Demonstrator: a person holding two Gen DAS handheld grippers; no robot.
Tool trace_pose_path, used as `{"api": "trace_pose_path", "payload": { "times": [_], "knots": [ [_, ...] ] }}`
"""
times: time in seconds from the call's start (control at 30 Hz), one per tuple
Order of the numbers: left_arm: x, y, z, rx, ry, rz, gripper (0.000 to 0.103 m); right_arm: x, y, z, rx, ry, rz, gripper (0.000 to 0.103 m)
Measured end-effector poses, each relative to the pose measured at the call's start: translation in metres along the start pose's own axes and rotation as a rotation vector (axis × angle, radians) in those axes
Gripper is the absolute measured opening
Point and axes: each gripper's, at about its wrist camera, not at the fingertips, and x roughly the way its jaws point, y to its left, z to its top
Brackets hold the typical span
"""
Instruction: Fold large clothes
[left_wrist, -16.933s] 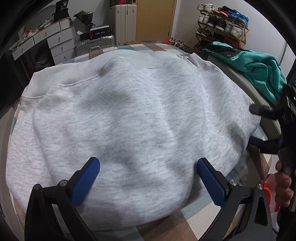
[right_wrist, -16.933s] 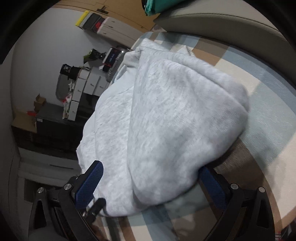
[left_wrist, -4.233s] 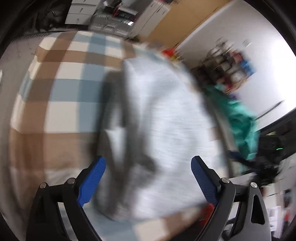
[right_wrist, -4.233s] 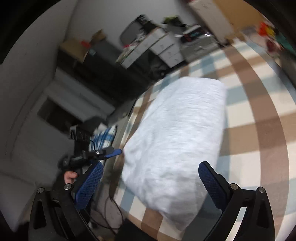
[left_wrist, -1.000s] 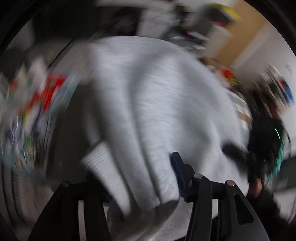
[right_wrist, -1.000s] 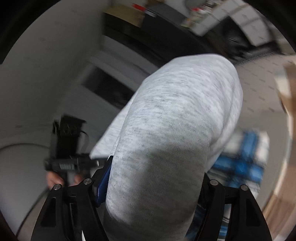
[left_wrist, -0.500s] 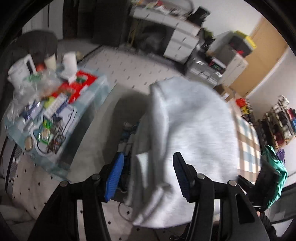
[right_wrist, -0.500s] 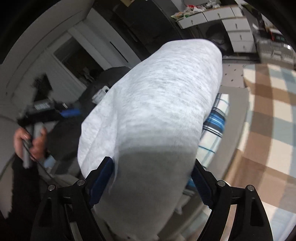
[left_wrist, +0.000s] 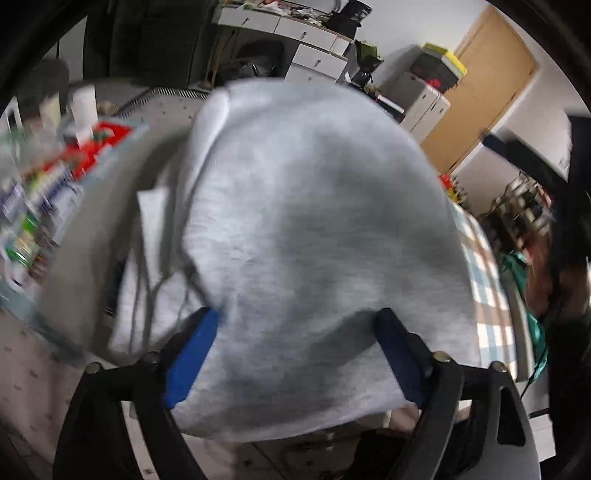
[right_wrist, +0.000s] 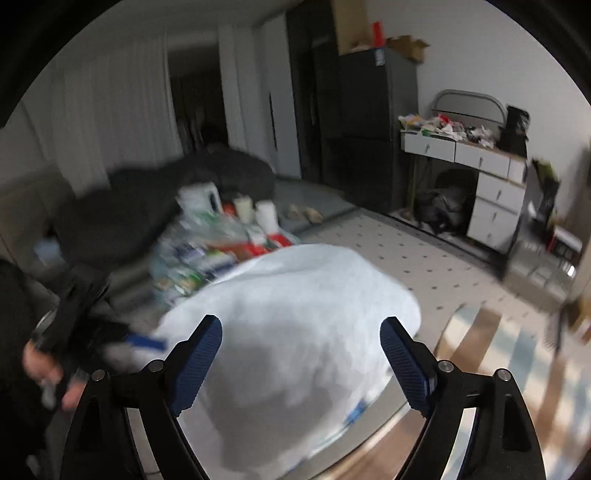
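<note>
While the left tool (left_wrist: 295, 354) has its jaws opening, the folded grey sweatshirt (left_wrist: 314, 229) lies between its two blue pads (left_wrist: 192, 354) and spreads well ahead of them, its near hem hanging over the gap so that the cloth hides part of each pad. Whether the pads still press on the cloth cannot be told from this blurred view; they stand wide apart. The sweatshirt looks pale heather grey, softly bulged, with several stacked layer edges showing on the side left of the tool and a thin fold line running down toward the left pad. Beyond it to the right lies a checked brown, blue and white cover (left_wrist: 484, 288).

Seen from the right tool (right_wrist: 301, 354), the same sweatshirt (right_wrist: 295, 332) sits just ahead of and below the fingers, a rounded white-grey bundle with a shadow across its near part. This tool's jaws are spread wide, and its blue pads (right_wrist: 404, 369) stand clear of the cloth on either side, gripping nothing. To the left of it a hand (right_wrist: 48, 373) holds the other tool, blurred. A cluttered low surface with cups and packets (right_wrist: 221, 240) lies farther ahead of the bundle.
</note>
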Motion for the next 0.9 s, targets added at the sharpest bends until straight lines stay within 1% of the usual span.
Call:
{"api": "trace_pose_path", "payload": {
  "times": [0.03,0.07,0.1,0.13,0.17,0.2,0.27,0.33,0.4,0.47,0.53,0.57,0.6,0.63,0.67,0.7,0.73,0.8,0.83,0.9],
  "knots": [
    [0.01,0.01,-0.003,-0.039,0.001,-0.018,0.093,0.029,0.003,0.006,-0.02,0.073,-0.048,0.085],
    [0.014,0.017,-0.005,-0.076,-0.013,-0.035,0.094,0.062,0.005,0.004,-0.05,0.179,-0.089,0.069],
    [0.013,0.02,-0.008,-0.101,-0.034,-0.047,0.095,0.086,0.008,-0.003,-0.076,0.265,-0.099,0.067],
    [0.011,0.018,-0.01,-0.102,-0.055,-0.044,0.095,0.105,0.009,-0.011,-0.1,0.315,-0.105,0.067],
    [0.01,0.015,-0.012,-0.083,-0.088,-0.022,0.095,0.116,0.01,-0.016,-0.12,0.343,-0.133,0.067],
    [0.01,0.01,-0.012,-0.071,-0.102,-0.005,0.095,0.12,0.01,-0.016,-0.119,0.364,-0.131,0.067],
    [0.012,0.005,-0.014,-0.054,-0.123,0.017,0.095,0.127,0.0,-0.017,-0.098,0.44,-0.091,0.067],
    [0.015,0.001,-0.014,-0.031,-0.154,0.041,0.096,0.132,-0.009,-0.02,-0.08,0.498,-0.053,0.067],
    [0.01,-0.006,-0.015,-0.044,-0.184,0.059,0.098,0.133,-0.015,-0.021,-0.062,0.505,-0.033,0.066],
    [0.013,-0.001,-0.012,-0.081,-0.21,0.076,0.099,0.134,-0.012,-0.023,-0.082,0.489,-0.041,0.066],
    [0.007,-0.004,-0.013,-0.084,-0.226,0.095,0.099,0.126,-0.01,-0.017,-0.071,0.497,-0.042,0.067],
    [0.0,-0.005,-0.015,-0.091,-0.236,0.095,0.099,0.122,-0.008,-0.007,-0.061,0.503,-0.04,0.065],
    [-0.006,-0.006,-0.018,-0.099,-0.243,0.094,0.099,0.114,-0.007,0.001,-0.055,0.494,-0.039,0.052],
    [-0.014,-0.003,-0.019,-0.117,-0.251,0.084,0.097,0.102,-0.002,0.014,-0.055,0.446,-0.041,0.047],
    [-0.02,-0.004,-0.022,-0.121,-0.249,0.052,0.097,0.092,0.004,0.026,-0.062,0.384,-0.032,0.045],
    [-0.022,-0.005,-0.023,-0.117,-0.245,0.014,0.097,0.088,0.009,0.033,-0.07,0.349,-0.026,0.045],
    [-0.023,-0.009,-0.024,-0.104,-0.236,0.001,0.097,0.087,0.017,0.042,-0.081,0.325,-0.017,0.045],
    [-0.013,-0.013,-0.026,-0.072,-0.218,0.014,0.099,0.108,0.032,0.052,-0.11,0.379,-0.04,0.045],
    [-0.01,-0.01,-0.027,-0.086,-0.222,-0.001,0.1,0.127,0.041,0.054,-0.126,0.425,-0.047,0.043],
    [-0.006,0.001,-0.029,-0.125,-0.232,-0.043,0.101,0.159,0.053,0.056,-0.149,0.471,-0.072,0.031]
  ]
}}
